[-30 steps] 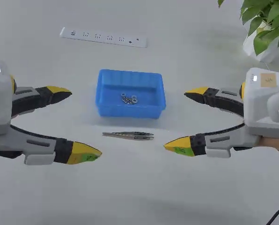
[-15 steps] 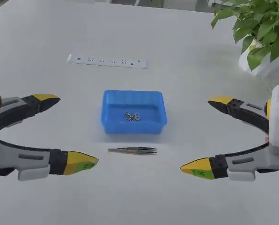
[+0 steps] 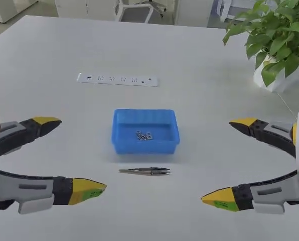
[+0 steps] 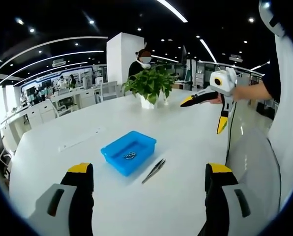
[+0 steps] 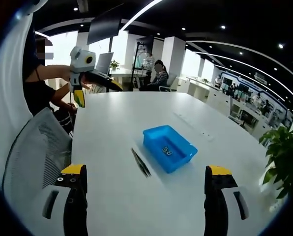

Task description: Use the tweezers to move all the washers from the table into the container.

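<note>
The left gripper (image 3: 82,154) sits at the near left and the right gripper (image 3: 217,160) at the near right, well apart. Both have jaws spread wide, yellow tips pointing inward (each near jaw reaches further in). A hand (image 4: 235,92) grips the right gripper.

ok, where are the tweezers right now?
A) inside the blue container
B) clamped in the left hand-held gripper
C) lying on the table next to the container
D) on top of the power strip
C: the tweezers lie flat on the table just in front of the blue container, while the left hand-held gripper and right hand-held gripper are open and apart from them.
</note>
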### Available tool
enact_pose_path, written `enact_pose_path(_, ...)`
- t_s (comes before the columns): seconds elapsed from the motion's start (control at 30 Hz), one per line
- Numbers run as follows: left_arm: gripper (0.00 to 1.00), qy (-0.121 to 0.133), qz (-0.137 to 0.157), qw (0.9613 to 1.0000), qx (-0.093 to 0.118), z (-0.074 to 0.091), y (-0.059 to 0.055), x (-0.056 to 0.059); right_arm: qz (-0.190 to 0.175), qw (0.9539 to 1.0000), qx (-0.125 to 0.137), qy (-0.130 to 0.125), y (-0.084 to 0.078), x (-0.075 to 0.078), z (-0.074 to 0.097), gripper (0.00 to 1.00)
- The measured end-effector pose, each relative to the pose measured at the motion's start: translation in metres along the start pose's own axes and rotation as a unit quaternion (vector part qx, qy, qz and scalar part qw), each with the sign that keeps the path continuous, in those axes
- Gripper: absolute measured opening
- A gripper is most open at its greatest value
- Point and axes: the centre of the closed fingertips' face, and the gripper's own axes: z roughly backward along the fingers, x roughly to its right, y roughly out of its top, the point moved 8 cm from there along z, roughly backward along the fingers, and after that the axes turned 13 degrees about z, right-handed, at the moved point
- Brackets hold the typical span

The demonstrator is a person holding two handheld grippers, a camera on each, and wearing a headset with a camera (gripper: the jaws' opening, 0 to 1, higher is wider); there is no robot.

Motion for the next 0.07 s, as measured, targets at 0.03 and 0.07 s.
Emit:
enact_pose_path(0.03, 1.00, -0.001, -0.001, 1.0000, 0.000, 0.0003, 0.0005, 0.0014, -0.001, 1.0000, -0.001, -0.001, 0.0007, -0.0010, 0.0011, 1.00)
enact_pose_path(0.07, 1.00, -0.003, -0.004, 1.0000, -0.005, 0.0001, 0.0010, 0.0039, -0.001, 1.0000, 0.000, -0.001, 0.0013, -0.0017, 0.0018, 1.00)
